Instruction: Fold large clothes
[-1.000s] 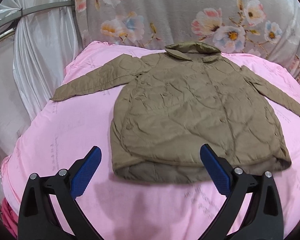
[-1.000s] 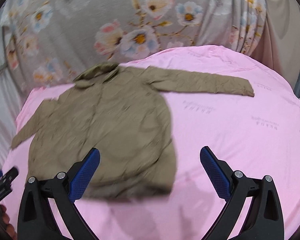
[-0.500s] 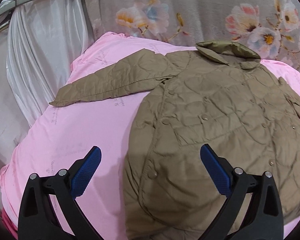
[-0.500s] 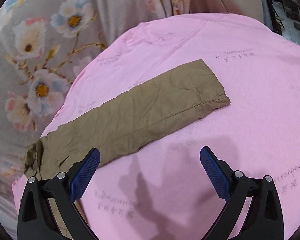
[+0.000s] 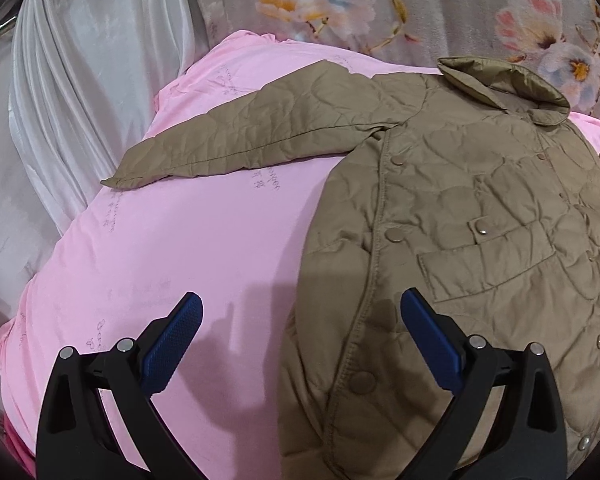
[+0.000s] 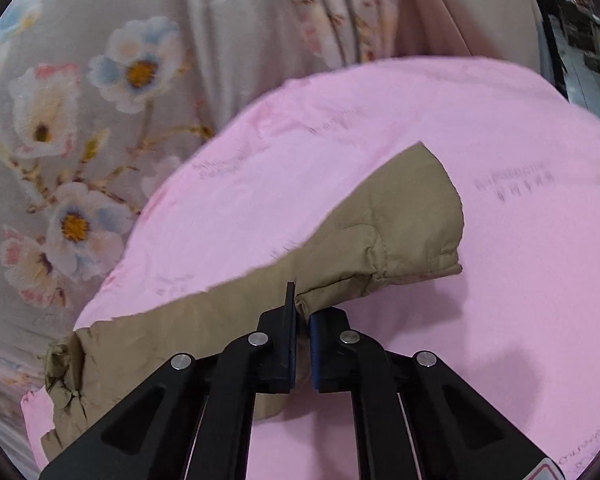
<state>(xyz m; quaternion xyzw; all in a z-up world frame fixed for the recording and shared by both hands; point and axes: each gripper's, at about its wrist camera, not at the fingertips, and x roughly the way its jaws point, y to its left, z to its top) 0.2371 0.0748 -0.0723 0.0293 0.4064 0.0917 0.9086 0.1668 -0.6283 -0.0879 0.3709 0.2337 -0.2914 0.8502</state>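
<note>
Fingers of the right gripper have just pinched shut on the jacket's sleeve near its cuff. Left gripper hovers spread over the jacket, flat on the pink bed; folding the sleeve in looks next.

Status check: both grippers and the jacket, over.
Left gripper open over jacket side. Right gripper shut on sleeve edge. Jacket flat on pink sheet. Nothing blocking.
</note>
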